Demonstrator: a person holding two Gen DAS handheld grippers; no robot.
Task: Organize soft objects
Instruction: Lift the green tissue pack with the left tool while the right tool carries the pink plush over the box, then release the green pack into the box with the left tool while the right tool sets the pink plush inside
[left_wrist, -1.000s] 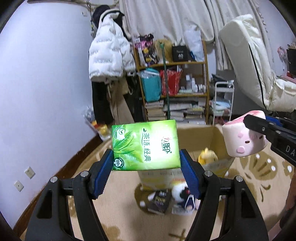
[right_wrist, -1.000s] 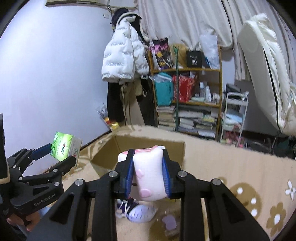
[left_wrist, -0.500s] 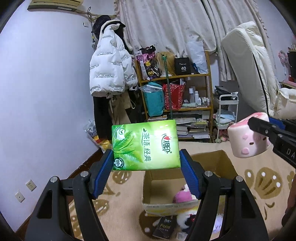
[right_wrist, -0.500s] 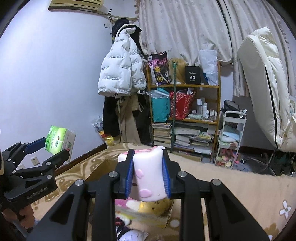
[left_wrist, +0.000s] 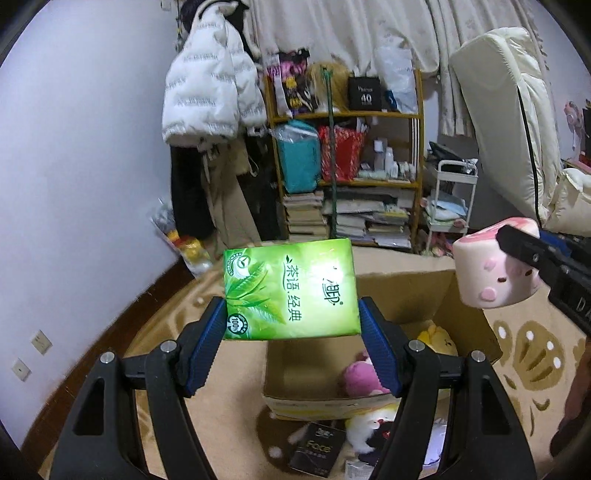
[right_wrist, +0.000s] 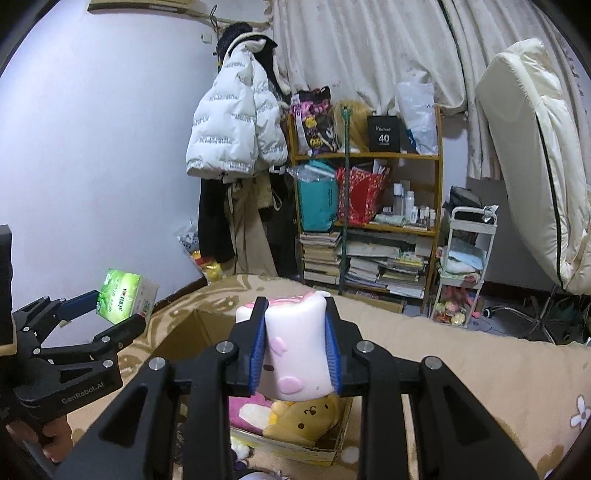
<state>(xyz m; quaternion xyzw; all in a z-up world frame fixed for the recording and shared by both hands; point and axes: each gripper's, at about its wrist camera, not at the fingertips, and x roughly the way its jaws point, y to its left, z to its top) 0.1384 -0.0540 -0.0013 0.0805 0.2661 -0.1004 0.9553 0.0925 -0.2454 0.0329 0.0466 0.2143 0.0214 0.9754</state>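
L tongs (left_wrist: 291, 332) grip 1 tissue pack (left_wrist: 290, 290); R tongs (right_wrist: 295, 347) grip 1 pink squishy (right_wrist: 295, 350).

Both tools are built alike: glossy black plastic frames with long triangular cut-outs in the arms. The left gripper (left_wrist: 291, 343) carries ribbed blue pads on the inner faces of its fingers (left_wrist: 207, 343), and a round silver screw head sits at each joint, four across the frame. The right gripper (right_wrist: 295, 350) has the same blue ribbed fingers (right_wrist: 256, 354) and the same row of silver screws. From the right wrist view, the side of the left tool's black body bears pale lettering reading "GenRobot.AI", with smaller silver screws dotted along its linkage. Below that body a bit of bare skin shows, the person's left hand (right_wrist: 51, 439).
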